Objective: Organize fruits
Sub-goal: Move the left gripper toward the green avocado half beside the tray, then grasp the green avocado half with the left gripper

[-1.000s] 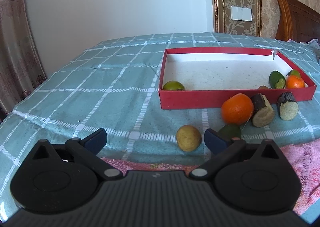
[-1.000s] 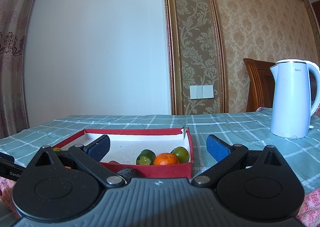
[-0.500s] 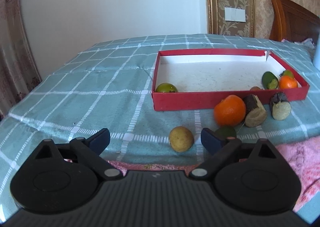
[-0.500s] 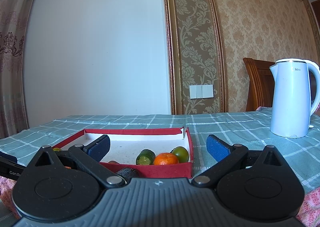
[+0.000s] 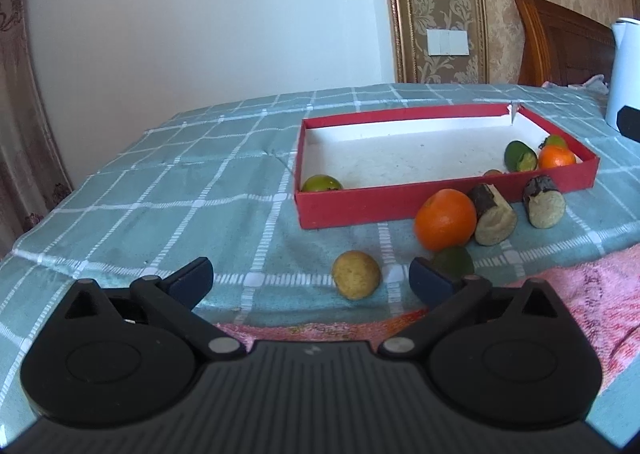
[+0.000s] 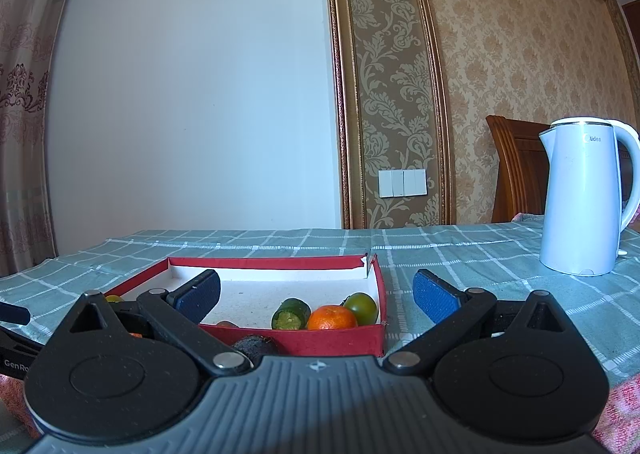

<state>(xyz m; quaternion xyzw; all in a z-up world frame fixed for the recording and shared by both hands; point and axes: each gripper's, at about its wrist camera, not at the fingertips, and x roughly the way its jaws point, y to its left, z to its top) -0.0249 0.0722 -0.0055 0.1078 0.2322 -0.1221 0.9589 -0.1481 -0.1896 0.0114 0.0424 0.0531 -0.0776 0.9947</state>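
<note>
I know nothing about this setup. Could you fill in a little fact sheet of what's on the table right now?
Container: red box, white inside
In box: green fruit, small orange, cut green piece
Outside box: large orange, yellowish round fruit, two cut stalk pieces
Left gripper: open, empty
Right gripper: open, empty
Also there: white kettle, checked cloth

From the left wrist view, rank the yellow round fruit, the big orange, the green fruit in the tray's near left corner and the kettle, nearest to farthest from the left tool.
1. Yellow round fruit, between the open left tool fingers.
2. Big orange, right of centre, outside the red tray.
3. Green fruit, inside the tray's near left corner.
4. Kettle, far right edge.
</note>
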